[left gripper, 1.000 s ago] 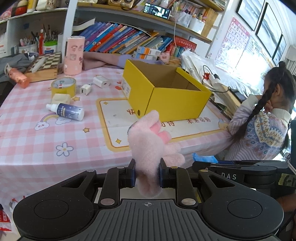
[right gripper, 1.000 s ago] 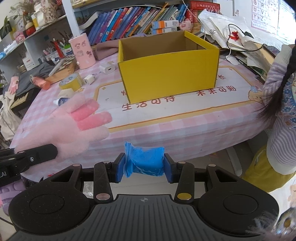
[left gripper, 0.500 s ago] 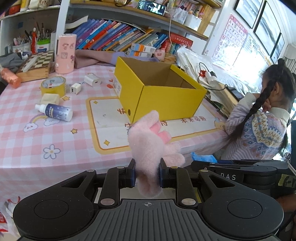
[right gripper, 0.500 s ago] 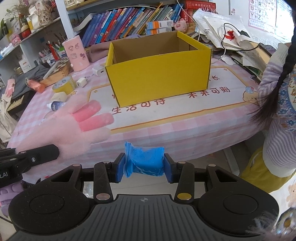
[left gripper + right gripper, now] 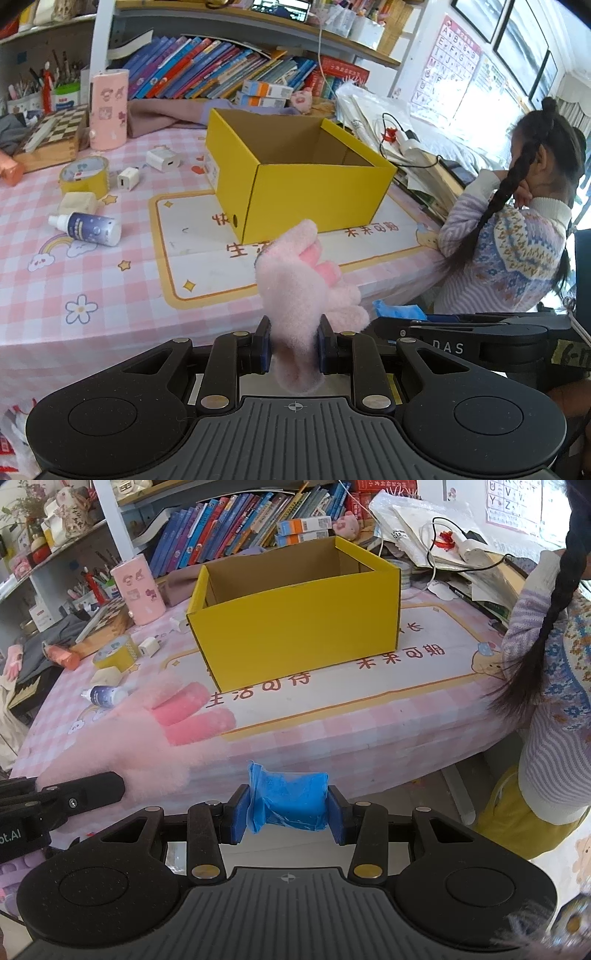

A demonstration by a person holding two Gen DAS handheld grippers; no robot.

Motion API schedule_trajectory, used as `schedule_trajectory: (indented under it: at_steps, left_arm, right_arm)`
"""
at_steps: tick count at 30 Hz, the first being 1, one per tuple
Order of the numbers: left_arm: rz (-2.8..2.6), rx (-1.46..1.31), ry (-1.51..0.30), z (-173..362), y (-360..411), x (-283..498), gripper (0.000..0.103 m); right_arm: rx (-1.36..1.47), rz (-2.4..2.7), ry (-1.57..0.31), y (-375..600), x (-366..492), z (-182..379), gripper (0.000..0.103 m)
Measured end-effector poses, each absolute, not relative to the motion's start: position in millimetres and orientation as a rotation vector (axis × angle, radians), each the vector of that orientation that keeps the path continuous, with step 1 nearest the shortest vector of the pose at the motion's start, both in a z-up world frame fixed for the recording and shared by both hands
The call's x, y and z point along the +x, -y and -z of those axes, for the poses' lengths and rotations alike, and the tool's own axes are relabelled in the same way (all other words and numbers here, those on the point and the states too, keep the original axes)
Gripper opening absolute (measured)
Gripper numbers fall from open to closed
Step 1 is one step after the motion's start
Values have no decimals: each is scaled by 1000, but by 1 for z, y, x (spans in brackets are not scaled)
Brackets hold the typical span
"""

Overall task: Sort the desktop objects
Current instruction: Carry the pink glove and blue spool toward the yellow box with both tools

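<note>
Yellow box (image 5: 295, 184) sits open-topped on the desk (image 5: 92, 266), on the printed mat, ahead of and above both tools in their views; inside looks empty from here. Long axis runs roughly left-right in the right wrist view, with a broad side wall facing that tool. In the left wrist view a corner edge points at the left tool, so that approach comes in on the diagonal.

Left tool (image 5: 293, 349): clamped on a fluffy pink glove (image 5: 295, 288), cuff pinched between the jaws, fingers flopping up toward the box. Right tool (image 5: 288, 814): clamped on a crumpled blue packet (image 5: 290, 797), held crosswise between the pads. Both hang off the near edge of the desk, side by side, neither over the box yet.

My read: the right tool has the squarer line to the opening, straight over the near wall. The left one sits further to the box's left and has to cross the corner.

In the way: mainly the near wall of the box, which both loads need to clear before release. The glove's loose fingers could catch that rim.

Left of the box, clear of the path:
- small bottle (image 5: 86, 229), lying down
- yellow tape roll (image 5: 84, 177)
- two white chargers (image 5: 127, 179)
- pink cylinder (image 5: 109, 109)

A seated person (image 5: 517, 240) is at the right end of the desk, near the right tool's side; worth keeping the swing tight.
</note>
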State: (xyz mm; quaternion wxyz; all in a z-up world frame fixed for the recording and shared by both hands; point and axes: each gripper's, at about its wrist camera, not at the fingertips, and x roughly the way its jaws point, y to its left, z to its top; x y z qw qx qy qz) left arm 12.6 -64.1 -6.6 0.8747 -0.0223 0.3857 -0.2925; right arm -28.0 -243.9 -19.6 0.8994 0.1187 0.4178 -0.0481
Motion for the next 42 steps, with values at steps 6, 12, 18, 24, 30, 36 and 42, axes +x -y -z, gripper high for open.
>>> schedule_trajectory:
  at_steps: [6, 12, 18, 24, 30, 36, 42]
  left_arm:
    - [622, -23, -788, 3, 71, 12, 22]
    - [631, 0, -780, 1, 79, 15, 22]
    - [662, 32, -771, -1, 88, 17, 22]
    - [676, 36, -771, 0, 94, 24, 22]
    - [708, 35, -774, 2, 102, 29, 22]
    - [730, 41, -764, 0, 112, 34, 22]
    - [735, -8, -745, -9, 120, 44, 22]
  right_arm:
    - [238, 96, -851, 243, -28, 18, 40]
    - [245, 92, -846, 246, -24, 18, 40]
    - [268, 110, -839, 253, -20, 17, 40]
    - [265, 113, -843, 257, -13, 18, 40]
    - [247, 128, -845, 262, -10, 18, 40]
    - [246, 152, -838, 271, -7, 17, 40]
    - [232, 153, -819, 281, 4, 13, 40]
